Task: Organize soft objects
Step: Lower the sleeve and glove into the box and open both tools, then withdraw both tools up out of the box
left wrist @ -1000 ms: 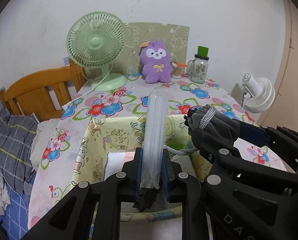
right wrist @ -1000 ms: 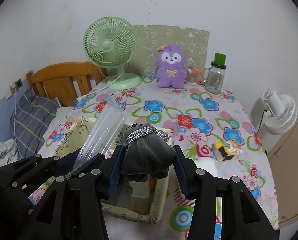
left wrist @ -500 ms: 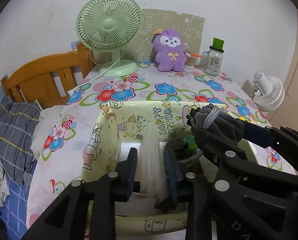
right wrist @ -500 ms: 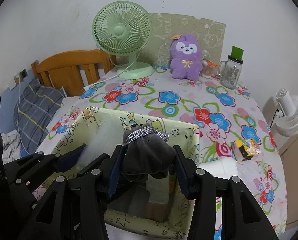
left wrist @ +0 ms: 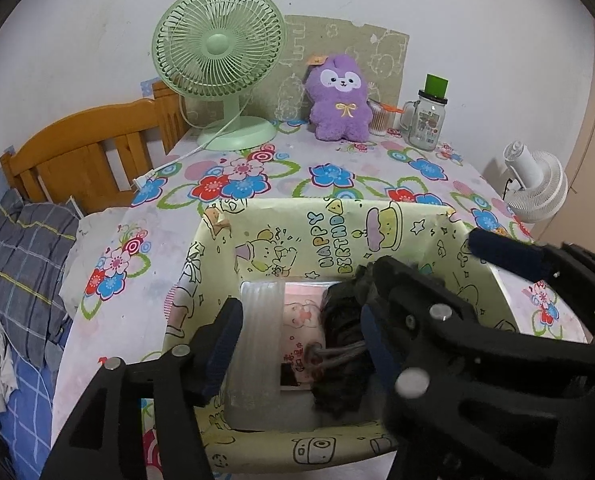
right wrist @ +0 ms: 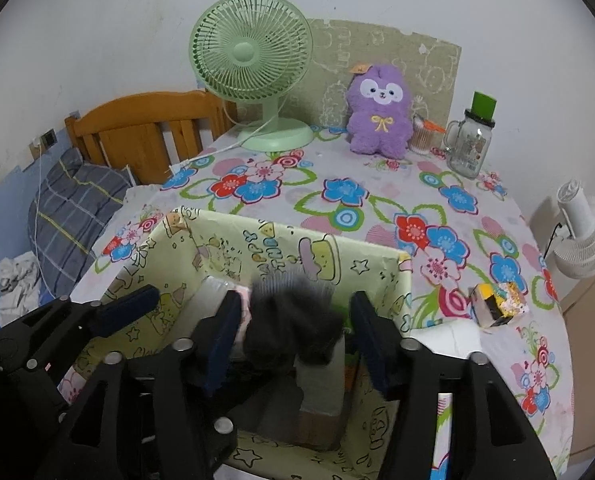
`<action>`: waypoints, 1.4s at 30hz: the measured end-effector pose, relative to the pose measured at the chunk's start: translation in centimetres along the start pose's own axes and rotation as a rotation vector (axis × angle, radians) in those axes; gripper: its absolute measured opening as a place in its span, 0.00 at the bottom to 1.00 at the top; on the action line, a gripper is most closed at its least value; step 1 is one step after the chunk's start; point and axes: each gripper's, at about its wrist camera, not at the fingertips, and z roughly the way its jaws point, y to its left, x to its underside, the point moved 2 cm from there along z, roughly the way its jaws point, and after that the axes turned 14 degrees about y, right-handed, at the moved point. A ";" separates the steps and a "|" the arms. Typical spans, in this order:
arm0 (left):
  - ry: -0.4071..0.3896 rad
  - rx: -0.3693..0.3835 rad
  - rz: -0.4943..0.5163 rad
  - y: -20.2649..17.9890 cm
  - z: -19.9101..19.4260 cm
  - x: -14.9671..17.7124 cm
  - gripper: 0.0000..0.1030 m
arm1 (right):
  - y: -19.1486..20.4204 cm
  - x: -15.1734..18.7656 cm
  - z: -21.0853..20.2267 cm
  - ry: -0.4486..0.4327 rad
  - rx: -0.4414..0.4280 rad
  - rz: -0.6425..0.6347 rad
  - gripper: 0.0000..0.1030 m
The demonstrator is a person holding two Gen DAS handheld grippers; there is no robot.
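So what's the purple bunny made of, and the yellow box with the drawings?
The purple bunny looks like plush: fuzzy, matte pile, with a stitched yellow bow. The yellow box seems to be cardboard wrapped in printed birthday paper: its walls stand stiff, while the paper creases and lifts at the corners. What lies under the paper I can't see for sure.

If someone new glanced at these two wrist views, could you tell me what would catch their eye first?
Probably the yellow birthday-print box in the foreground, with both tools poised over it: the left tool open beside a clear plastic packet, the right tool open around a dark grey pouch. Behind it, the purple plush and green fan stand against the wall on the flowered tablecloth.
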 end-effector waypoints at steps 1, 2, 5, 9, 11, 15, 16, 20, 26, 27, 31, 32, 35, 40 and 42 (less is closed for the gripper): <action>-0.002 -0.001 0.001 0.0 -0.1 0.0 0.65 | 0.0 0.0 -0.2 -0.012 0.007 -0.001 0.75; -0.003 -0.003 0.001 -0.1 -0.1 0.0 0.66 | -0.1 0.1 -0.5 -0.033 0.015 -0.004 0.77; -0.009 -0.005 0.007 -0.4 -0.5 0.0 0.69 | -0.3 0.1 -1.2 -0.058 0.032 -0.010 0.79; -0.020 -0.014 0.018 -1.0 -1.0 0.1 0.76 | -0.8 0.3 -1.7 -0.062 0.035 0.001 0.82; -0.028 -0.015 0.025 -1.4 -1.3 0.2 0.78 | -1.1 0.5 -2.0 -0.069 0.038 0.009 0.84; -0.043 -0.014 0.033 -2.0 -1.9 0.4 0.82 | -1.7 0.9 -2.7 -0.084 0.045 0.018 0.86; -0.048 -0.014 0.034 -2.2 -2.1 0.4 0.82 | -1.8 1.0 -2.9 -0.088 0.047 0.020 0.87; -0.059 -0.018 0.039 -2.8 -2.7 0.6 0.83 | -2.3 1.4 -3.9 -0.104 0.057 0.028 0.88; -0.074 -0.020 0.053 -3.9 -3.6 0.9 0.87 | -3.0 2.1 -5.2 -0.128 0.065 0.036 0.91; -0.076 -0.021 0.055 -4.2 -3.7 1.0 0.88 | -3.1 2.2 -5.3 -0.130 0.066 0.038 0.91; -0.081 -0.019 0.071 -5.2 -4.1 1.2 0.88 | -3.9 2.7 -6.0 -0.139 0.067 0.048 0.91; -0.082 -0.018 0.073 -5.5 -4.2 1.2 0.88 | -4.2 2.9 -6.2 -0.142 0.068 0.052 0.91; -0.088 -0.017 0.082 -6.3 -4.5 1.4 0.89 | -4.8 3.3 -6.6 -0.147 0.069 0.059 0.91; -0.094 -0.013 0.093 -7.5 -5.0 1.6 0.89 | -5.8 4.1 -7.5 -0.156 0.077 0.068 0.92; -0.097 -0.013 0.097 -7.9 -5.1 1.7 0.90 | -6.2 4.3 -7.7 -0.159 0.077 0.071 0.92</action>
